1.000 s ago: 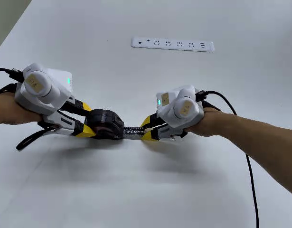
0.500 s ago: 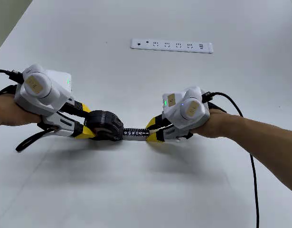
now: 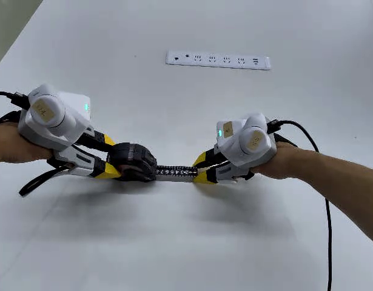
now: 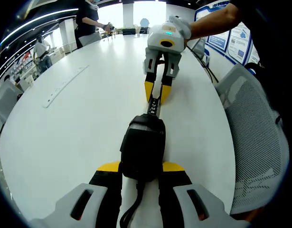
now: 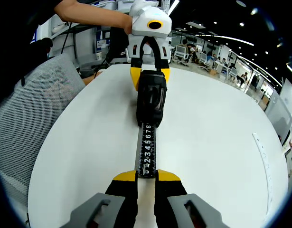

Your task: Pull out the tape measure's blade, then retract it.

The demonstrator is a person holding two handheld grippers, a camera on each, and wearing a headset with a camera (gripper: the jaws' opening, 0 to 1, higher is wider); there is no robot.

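White surface (image 3: 174, 248): we clamp tape measure (image 3: 133, 161) in left hand-held gripper (image 3: 111, 156); right hand-held gripper (image 3: 202, 169) pinches blade (image 3: 176, 171), likely springy.

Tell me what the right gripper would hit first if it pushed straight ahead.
The right gripper, shut on the blade, would meet the tape measure case first; the left gripper holds that case from behind.

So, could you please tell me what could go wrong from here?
The right claw pinches only the end of the blade; if it slips, the blade may snap back into the tape measure. The left claw holds that rounded body by its sides, so a harder pull might twist it loose.
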